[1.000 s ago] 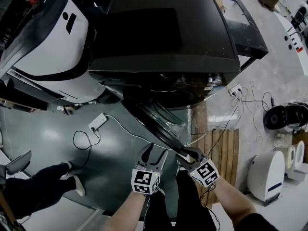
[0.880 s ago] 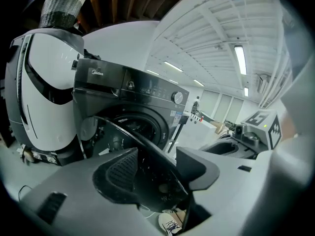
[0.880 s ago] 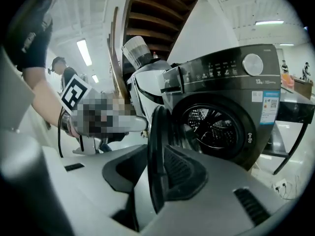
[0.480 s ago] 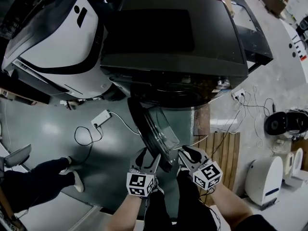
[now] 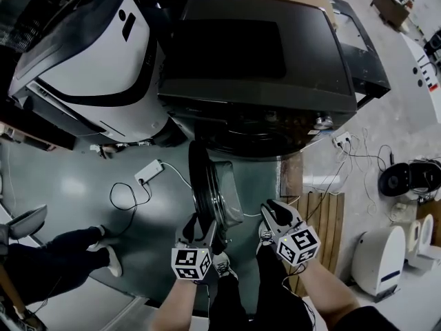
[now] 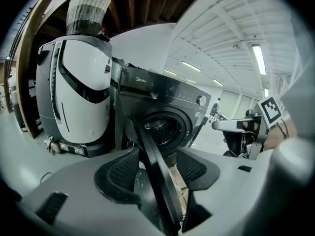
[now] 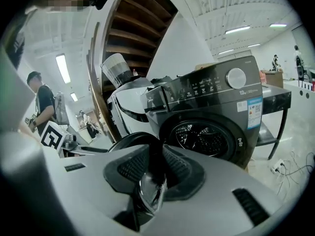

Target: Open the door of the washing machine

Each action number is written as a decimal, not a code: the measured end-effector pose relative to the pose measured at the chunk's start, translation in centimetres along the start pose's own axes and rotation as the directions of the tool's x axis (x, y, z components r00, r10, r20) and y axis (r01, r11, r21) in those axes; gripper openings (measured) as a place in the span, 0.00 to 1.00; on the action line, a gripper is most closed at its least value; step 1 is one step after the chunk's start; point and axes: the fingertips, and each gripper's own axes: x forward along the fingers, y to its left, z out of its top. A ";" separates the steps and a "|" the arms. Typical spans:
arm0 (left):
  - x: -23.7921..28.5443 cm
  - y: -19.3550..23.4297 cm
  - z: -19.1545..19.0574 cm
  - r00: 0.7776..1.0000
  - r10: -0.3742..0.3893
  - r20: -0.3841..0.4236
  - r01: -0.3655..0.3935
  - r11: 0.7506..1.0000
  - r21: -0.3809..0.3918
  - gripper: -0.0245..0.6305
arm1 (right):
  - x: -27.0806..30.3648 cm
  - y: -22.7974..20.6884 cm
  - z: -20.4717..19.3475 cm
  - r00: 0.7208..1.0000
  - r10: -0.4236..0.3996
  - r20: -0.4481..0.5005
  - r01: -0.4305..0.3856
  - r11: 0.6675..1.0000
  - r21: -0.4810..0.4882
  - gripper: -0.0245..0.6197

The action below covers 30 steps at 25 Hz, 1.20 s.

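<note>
The dark front-loading washing machine (image 5: 255,54) stands at the top of the head view. Its round door (image 5: 207,185) is swung wide open and shows edge-on, pointing toward me. My left gripper (image 5: 198,227) is shut on the door's outer rim. In the left gripper view the black rim (image 6: 155,181) runs slantwise between the pads, and the open drum mouth (image 6: 160,127) lies beyond. My right gripper (image 5: 270,216) hangs to the right of the door and apart from it. Its jaws stand narrowly open with nothing gripped. The right gripper view shows the drum (image 7: 204,132) and the door (image 7: 130,141).
A white machine (image 5: 89,54) stands left of the washer, with a woven basket (image 6: 88,14) on top. A power strip and cable (image 5: 148,173) lie on the floor. A bystander's legs (image 5: 55,261) are at the lower left. A wooden pallet (image 5: 324,212) and small appliances (image 5: 379,254) are on the right.
The door has swung further open, from slanting right to pointing straight at me. My left gripper moved left with its rim. My right gripper let go of the door and now stands apart.
</note>
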 end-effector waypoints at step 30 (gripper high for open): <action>-10.8 -0.9 11.0 0.983 -0.099 0.154 0.089 0.993 0.073 0.32 | -7.4 6.4 9.2 0.990 -0.096 0.100 0.095 0.995 0.011 0.06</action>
